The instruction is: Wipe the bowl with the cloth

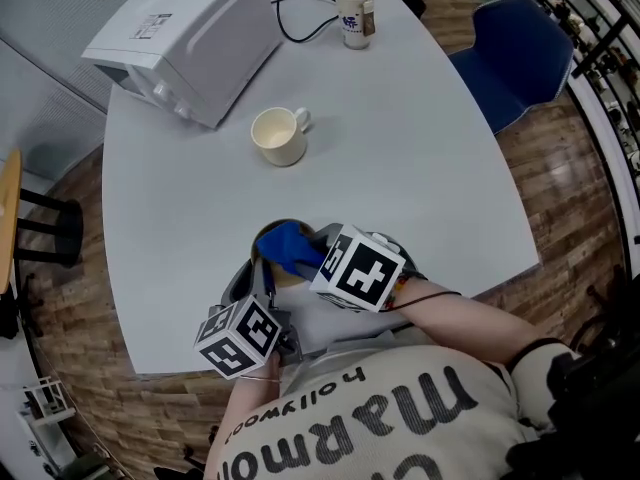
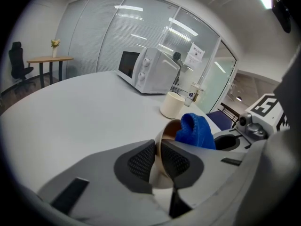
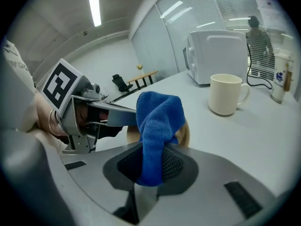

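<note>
1. Bowl point(image 2: 170, 127), small, tan and round, sits tilted at the grey table's point(image 1: 420, 168) near edge, its rim pinched by the left gripper point(image 2: 158, 150).
2. Right gripper point(image 3: 151, 150) clamps the blue microfibre cloth point(image 3: 157, 114) against the bowl's mouth; wiping looks under way, not finished.

The person's cream shirt point(image 1: 400, 418), at the near edge of the round pale grey table point(image 1: 430, 168), bears dark print, seen upside down: a small "hollywood" beside large letters that look like "marmo". The blue-printed label on the white bottle point(image 1: 355, 10) at the table's far edge and the sticker on the white microwave oven point(image 1: 190, 38) there are too small to read.
</note>
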A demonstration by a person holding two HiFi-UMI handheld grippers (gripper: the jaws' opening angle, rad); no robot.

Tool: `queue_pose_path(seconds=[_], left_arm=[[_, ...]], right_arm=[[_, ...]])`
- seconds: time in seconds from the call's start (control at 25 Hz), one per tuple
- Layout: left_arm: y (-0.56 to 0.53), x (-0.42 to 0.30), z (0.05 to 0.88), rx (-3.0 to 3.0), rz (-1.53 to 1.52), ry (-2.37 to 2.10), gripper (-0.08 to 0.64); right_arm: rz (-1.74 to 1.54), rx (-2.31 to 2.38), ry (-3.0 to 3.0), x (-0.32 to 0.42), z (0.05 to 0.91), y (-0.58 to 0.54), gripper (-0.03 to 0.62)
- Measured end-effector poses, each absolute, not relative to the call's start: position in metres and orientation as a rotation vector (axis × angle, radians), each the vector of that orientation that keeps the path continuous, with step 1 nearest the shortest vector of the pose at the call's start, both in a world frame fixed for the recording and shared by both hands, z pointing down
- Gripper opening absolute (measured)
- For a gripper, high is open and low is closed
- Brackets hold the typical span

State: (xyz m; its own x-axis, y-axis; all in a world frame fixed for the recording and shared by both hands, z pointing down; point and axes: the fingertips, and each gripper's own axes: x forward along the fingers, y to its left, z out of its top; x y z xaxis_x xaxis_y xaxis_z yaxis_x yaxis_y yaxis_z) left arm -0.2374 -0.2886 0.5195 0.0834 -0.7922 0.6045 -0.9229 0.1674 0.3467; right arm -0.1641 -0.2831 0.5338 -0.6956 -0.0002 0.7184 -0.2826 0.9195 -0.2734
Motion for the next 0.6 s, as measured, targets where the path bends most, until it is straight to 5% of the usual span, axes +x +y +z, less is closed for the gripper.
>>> queue_pose_path(seconds=[0.6], left_arm=[[-0.283, -0.232, 0.512, 1.772, 0.304, -1.577, 0.064]], right_arm=[[0.201, 0.306, -2.313, -0.162, 0.527, -0.312, 0.061]])
